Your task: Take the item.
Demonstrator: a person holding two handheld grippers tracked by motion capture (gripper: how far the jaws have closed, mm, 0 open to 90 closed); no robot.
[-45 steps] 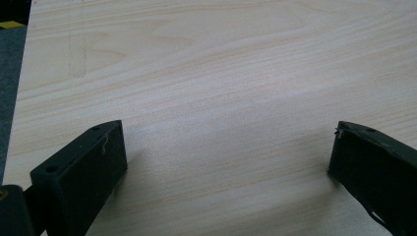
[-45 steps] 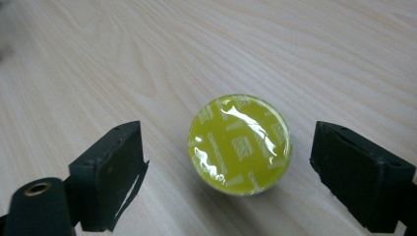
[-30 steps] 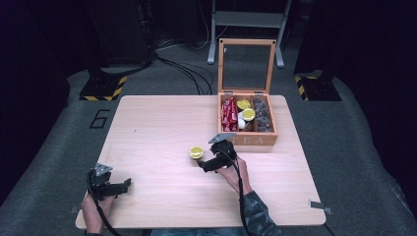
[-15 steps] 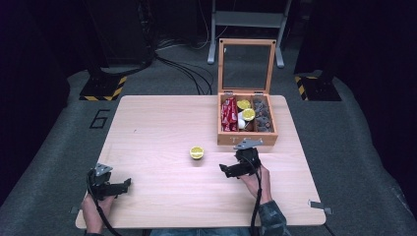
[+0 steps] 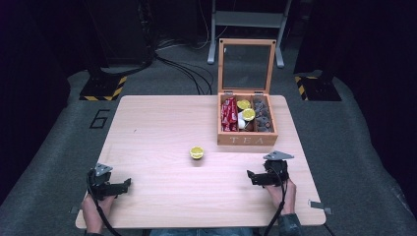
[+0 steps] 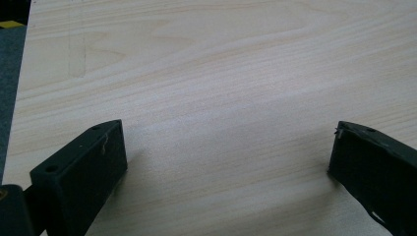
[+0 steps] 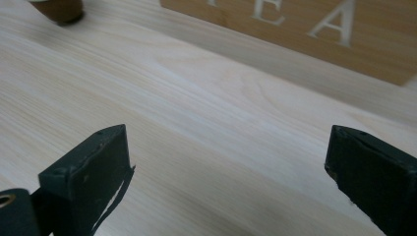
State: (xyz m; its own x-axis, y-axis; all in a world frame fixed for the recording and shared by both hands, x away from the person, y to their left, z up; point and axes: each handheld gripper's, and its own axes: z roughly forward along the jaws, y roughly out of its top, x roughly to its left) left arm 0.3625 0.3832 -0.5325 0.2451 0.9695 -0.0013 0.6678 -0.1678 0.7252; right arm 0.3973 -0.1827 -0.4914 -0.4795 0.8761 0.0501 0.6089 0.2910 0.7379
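Yellow-topped pod [image 5: 196, 153], upright at surface [image 5: 157, 128] centre; open tea box [image 5: 247, 139] at 1 o'clock. Left gripper [image 5: 114, 187] and right gripper [image 5: 255, 177]: jaws apart, empty. Advice: approach pod level, jaws straddling it squarely.

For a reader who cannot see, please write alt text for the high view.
A small yellow-topped capsule stands alone mid-table, in front of an open wooden tea box holding more capsules and red packets. A person's left gripper and right gripper rest open near the table's front edge.
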